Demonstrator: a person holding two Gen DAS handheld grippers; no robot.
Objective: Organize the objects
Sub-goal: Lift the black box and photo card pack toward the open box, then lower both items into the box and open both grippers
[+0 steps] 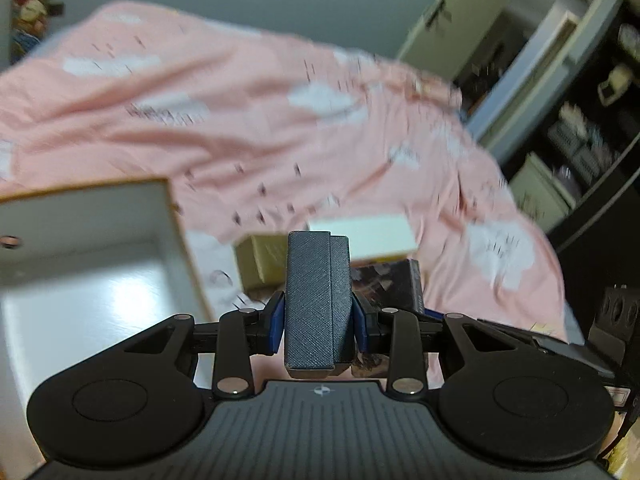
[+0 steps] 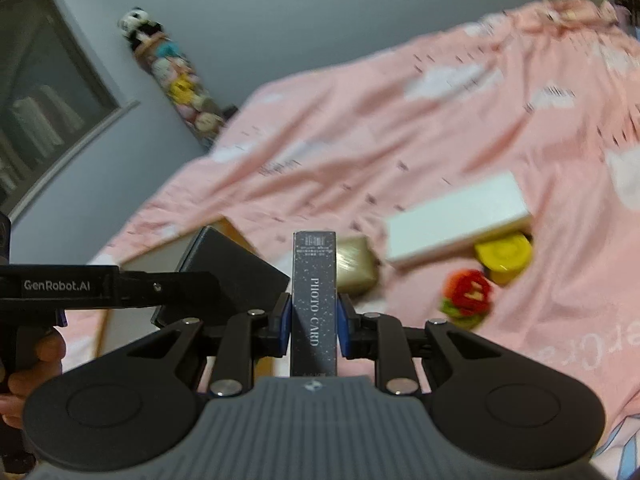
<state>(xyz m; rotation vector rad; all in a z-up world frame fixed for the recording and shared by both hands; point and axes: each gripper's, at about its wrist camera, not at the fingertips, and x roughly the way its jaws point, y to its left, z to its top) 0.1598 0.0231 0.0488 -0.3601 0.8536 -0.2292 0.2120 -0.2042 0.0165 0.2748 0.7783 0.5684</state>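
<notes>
My left gripper is shut on a dark blue textured case, held upright above the pink bedspread. An open white box with a tan rim lies just to its left. My right gripper is shut on a dark speckled box marked PHOTO CARD. The left gripper and its blue case show at the left of the right wrist view, over the open box. A gold box and a white flat box lie ahead on the bed.
A yellow round container and a red and green toy lie by the white box. The pink cloud-print bedspread covers the bed. Dark shelves stand at the right. A column of plush toys hangs on the wall.
</notes>
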